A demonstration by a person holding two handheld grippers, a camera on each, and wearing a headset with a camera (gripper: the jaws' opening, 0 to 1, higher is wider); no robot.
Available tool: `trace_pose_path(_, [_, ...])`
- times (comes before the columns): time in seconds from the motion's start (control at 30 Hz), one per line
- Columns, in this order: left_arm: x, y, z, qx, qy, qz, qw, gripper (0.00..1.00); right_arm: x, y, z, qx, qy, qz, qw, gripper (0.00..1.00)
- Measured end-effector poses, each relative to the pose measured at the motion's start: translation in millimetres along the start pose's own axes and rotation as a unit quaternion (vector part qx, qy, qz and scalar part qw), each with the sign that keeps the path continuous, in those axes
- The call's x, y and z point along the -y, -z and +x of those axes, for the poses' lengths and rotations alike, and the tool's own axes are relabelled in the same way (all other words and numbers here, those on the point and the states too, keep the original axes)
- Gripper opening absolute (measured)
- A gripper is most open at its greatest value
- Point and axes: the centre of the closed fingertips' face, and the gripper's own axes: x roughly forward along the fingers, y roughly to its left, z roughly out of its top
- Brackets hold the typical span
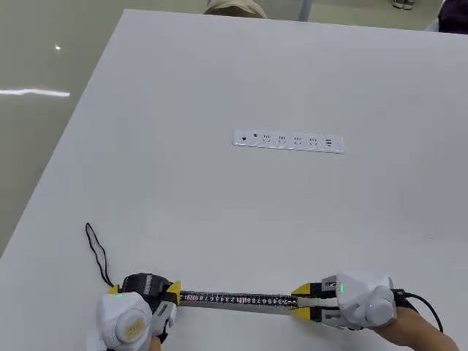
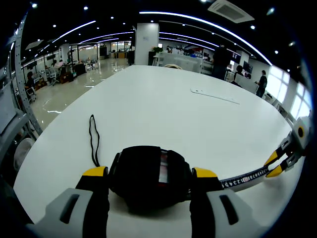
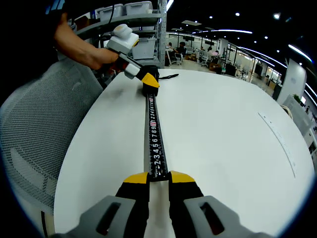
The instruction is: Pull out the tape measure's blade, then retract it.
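White workbench, office behind | tape measure case near left edge, clamped across its flanks by left gripper | blade drawn out flat along table, tip pinched by right gripper | probably thin springy steel, prone to snap back: hold tip, ease in | case rigid, grip flanks

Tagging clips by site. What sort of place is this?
Probably an open-plan office or lab floor: a large white table with a power strip on it, long ceiling lights over distant desks, and a mesh chair near shelved storage bins.
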Motion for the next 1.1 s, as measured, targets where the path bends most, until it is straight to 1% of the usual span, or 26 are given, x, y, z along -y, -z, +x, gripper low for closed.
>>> trace_pose_path(0.57, [0.3,0.7,0.3,-0.001,0.003,0.003,1.0000,0.63,-1.5,-6.8,7.1,0.002,-0.004,-0.005,1.0000,0.12])
trace_pose_path(1.1, [0.4,0.5,0.2,-0.003,0.003,0.004,1.0000,0.63,0.1,-13.4,11.6,0.006,-0.007,-0.011,0.9999,0.12])
